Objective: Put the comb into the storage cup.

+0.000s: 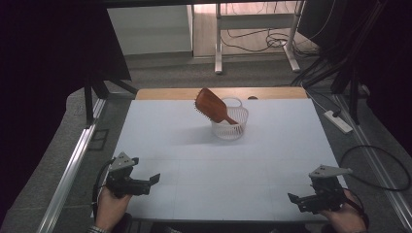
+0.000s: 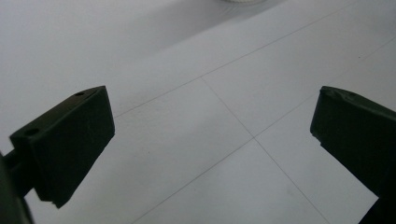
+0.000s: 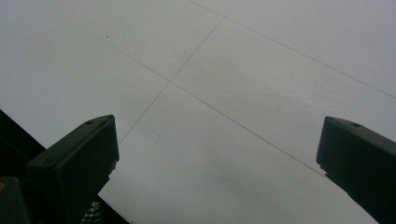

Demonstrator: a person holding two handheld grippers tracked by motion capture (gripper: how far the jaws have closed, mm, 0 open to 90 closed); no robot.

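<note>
A brown wooden hairbrush (image 1: 210, 106) stands tilted in a small white plastic basket (image 1: 230, 128) at the far middle of the white table (image 1: 218, 165); its handle is inside and its head sticks out up-left. My left gripper (image 1: 151, 182) rests low at the near left corner, held by a hand, jaws wide apart with nothing between them. In the left gripper view the left gripper (image 2: 210, 140) looks over bare table. My right gripper (image 1: 293, 199) sits at the near right corner, also open and empty. In the right gripper view the right gripper (image 3: 217, 158) looks over bare table.
A strip of wooden tabletop (image 1: 165, 93) shows behind the white sheet. A power strip (image 1: 338, 121) and cables (image 1: 384, 165) lie on the floor to the right. A metal rail (image 1: 73, 165) runs along the left side. Desk legs (image 1: 218, 43) stand beyond.
</note>
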